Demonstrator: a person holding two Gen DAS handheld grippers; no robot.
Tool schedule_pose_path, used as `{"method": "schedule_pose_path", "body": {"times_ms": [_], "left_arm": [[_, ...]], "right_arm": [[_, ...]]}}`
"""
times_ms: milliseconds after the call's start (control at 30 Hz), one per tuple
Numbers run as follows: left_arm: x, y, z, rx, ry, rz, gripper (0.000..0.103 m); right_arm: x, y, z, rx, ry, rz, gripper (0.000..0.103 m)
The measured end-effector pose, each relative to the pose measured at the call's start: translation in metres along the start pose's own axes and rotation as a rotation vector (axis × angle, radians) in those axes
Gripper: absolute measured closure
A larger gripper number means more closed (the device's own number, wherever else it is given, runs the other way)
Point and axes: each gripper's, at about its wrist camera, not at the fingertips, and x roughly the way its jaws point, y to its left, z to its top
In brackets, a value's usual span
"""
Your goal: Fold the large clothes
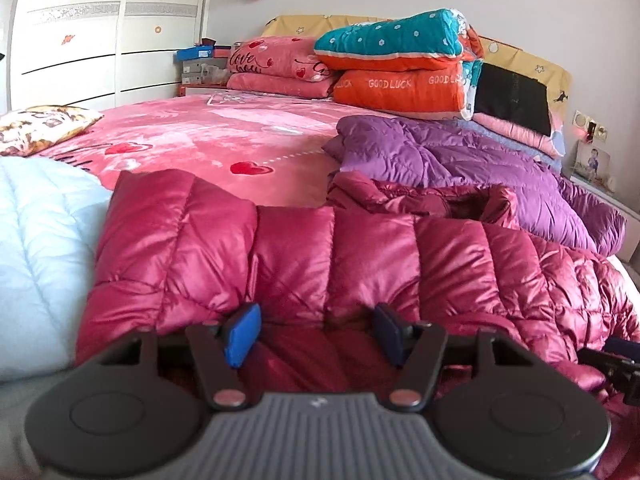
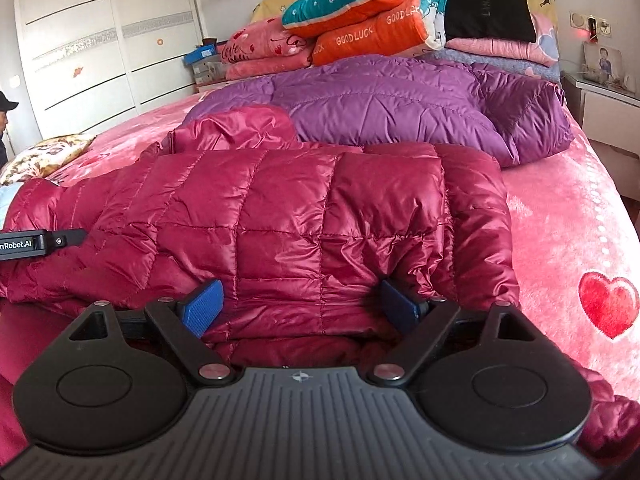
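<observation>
While the magenta puffer jacket (image 2: 280,216) lies partly folded on the bed (image 2: 560,232) directly ahead, the right gripper (image 2: 298,306) and left gripper (image 1: 312,330) each straddle its near edge with jaws wide — nothing pinched. Beyond it, a purple jacket (image 2: 380,100) waits unfolded — much remains.

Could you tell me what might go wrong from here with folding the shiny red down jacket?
The red down jacket is puffy and slick, so its near fold may slip from the left gripper or right gripper. Its far edge lies close against the purple jacket, which might get dragged along.
</observation>
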Motion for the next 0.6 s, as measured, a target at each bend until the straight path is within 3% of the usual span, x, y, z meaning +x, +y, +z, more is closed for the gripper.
{"method": "schedule_pose_path", "body": {"times_ms": [133, 300, 600], "left_arm": [[-0.029, -0.004, 0.004, -0.031, -0.01, 0.009, 0.028], [-0.074, -0.01, 0.0, -0.048, -0.029, 0.012, 0.023], [-0.152, -0.001, -0.024, -0.109, -0.002, 0.016, 0.015]], "right_arm": [[-0.003, -0.005, 0.001, 0.035, -0.013, 0.049, 0.0], [-0.028, -0.017, 0.004, 0.116, -0.022, 0.098, 0.0], [-0.092, -0.032, -0.009, 0.128, -0.02, 0.099, 0.0]]}}
